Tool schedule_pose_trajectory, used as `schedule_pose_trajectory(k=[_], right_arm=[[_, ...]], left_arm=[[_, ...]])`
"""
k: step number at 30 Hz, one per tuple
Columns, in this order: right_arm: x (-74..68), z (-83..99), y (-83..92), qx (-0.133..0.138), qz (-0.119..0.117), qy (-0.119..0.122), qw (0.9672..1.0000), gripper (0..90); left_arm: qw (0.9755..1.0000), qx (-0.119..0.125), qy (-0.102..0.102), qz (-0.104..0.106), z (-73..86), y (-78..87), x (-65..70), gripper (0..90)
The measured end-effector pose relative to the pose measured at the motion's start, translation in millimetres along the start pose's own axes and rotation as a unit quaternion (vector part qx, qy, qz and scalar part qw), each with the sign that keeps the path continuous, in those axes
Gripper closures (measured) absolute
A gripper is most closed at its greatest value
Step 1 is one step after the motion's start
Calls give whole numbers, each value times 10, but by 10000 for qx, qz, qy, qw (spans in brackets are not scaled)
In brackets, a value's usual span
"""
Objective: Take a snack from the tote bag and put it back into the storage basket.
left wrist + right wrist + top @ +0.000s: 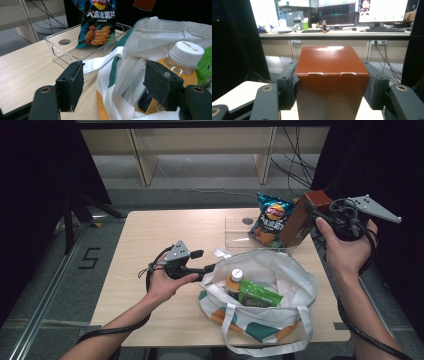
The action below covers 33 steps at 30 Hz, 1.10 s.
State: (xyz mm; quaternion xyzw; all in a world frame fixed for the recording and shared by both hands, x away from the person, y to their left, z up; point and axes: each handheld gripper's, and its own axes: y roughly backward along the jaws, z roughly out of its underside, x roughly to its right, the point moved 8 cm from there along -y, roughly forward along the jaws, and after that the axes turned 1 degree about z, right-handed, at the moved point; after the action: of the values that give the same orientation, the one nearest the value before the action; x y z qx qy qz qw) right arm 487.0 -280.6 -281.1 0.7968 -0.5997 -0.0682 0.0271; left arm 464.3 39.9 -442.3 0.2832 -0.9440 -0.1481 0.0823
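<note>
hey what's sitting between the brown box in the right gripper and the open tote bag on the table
In the high view, a chips bag stands in a clear tray between the brown box and the tote bag.

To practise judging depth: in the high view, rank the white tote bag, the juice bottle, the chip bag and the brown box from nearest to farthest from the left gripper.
1. White tote bag: its rim is right at the left gripper.
2. Juice bottle: inside the bag, just right of the jaws.
3. Chip bag: standing in the clear tray, farther back.
4. Brown box: far right, held by the right gripper.
</note>
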Motion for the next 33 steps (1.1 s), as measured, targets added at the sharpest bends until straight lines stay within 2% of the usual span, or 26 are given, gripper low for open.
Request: schedule_pose_trajectory(k=[3, 5, 10, 14, 20, 23, 28, 30, 33], right_arm=[[15, 11, -32, 14, 24, 4, 10000, 396], [15, 25, -49, -39, 29, -80, 10000, 397], [51, 40, -99, -44, 58, -38, 10000, 396], [66, 71, -143, -86, 114, -193, 9997, 396], [131, 97, -209, -111, 167, -96, 9998, 396], [147, 105, -228, -133, 220, -168, 9995, 396], [189, 119, -266, -138, 256, -104, 9995, 396], [190, 140, -283, -163, 276, -226, 9992, 396], [219, 167, -304, -210, 308, -179, 9991, 396]], left_arm=[[10000, -1, 9, 0, 2, -1, 1, 314], [10000, 0, 1, 7, 1, 0, 2, 314], [10000, 12, 9, -1, -3, 1, 0, 314], [10000, 10, 6, -1, -2, 1, -2, 314], [10000, 12, 8, 0, -1, 1, -3, 314], [10000, 5, 2, 0, 1, 2, -5, 314], [10000, 15, 12, -3, -3, 6, -3, 314], [10000, 8, 12, -6, -1, 6, -7, 314], [10000, 4, 0, -1, 1, 3, -7, 314]])
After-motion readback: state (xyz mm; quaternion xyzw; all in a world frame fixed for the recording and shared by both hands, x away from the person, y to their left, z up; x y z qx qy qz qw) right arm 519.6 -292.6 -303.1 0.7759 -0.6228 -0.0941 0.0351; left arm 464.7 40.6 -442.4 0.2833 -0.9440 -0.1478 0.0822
